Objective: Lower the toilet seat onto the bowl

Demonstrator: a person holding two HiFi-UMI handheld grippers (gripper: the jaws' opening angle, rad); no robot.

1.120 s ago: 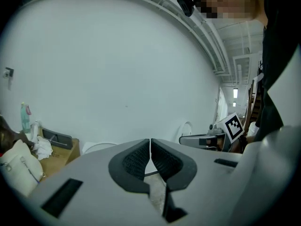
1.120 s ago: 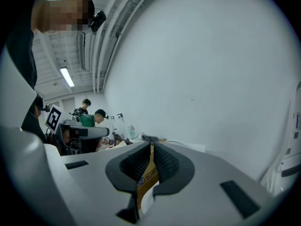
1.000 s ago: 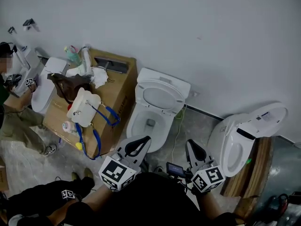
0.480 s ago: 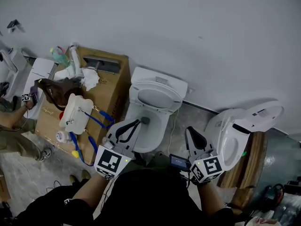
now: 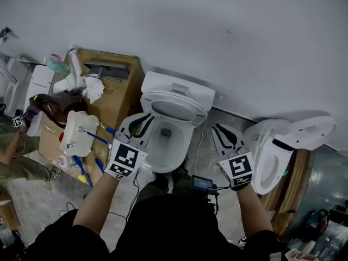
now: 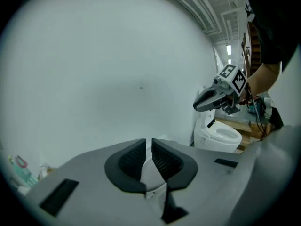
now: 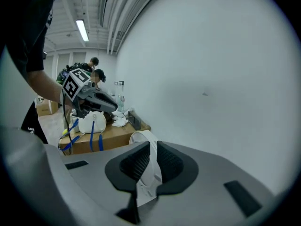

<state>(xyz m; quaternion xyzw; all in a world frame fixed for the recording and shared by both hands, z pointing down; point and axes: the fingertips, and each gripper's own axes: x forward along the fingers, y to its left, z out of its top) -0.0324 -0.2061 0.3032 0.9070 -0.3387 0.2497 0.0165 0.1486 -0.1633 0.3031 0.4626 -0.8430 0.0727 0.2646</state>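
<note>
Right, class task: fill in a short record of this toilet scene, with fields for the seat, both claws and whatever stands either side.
toilet seat: raised, not on the bowl
left claw: shut, empty, left of the bowl
right claw: shut, empty, right of the bowl
cardboard box: left of toilet, clutter on top
second toilet: far right, lid up

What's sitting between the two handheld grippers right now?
In the head view: the open toilet bowl next to the left gripper, then grey floor with a thin cable before the right gripper.

Plain white wall [image 5: 228,31], grey floor [image 5: 38,200]
</note>
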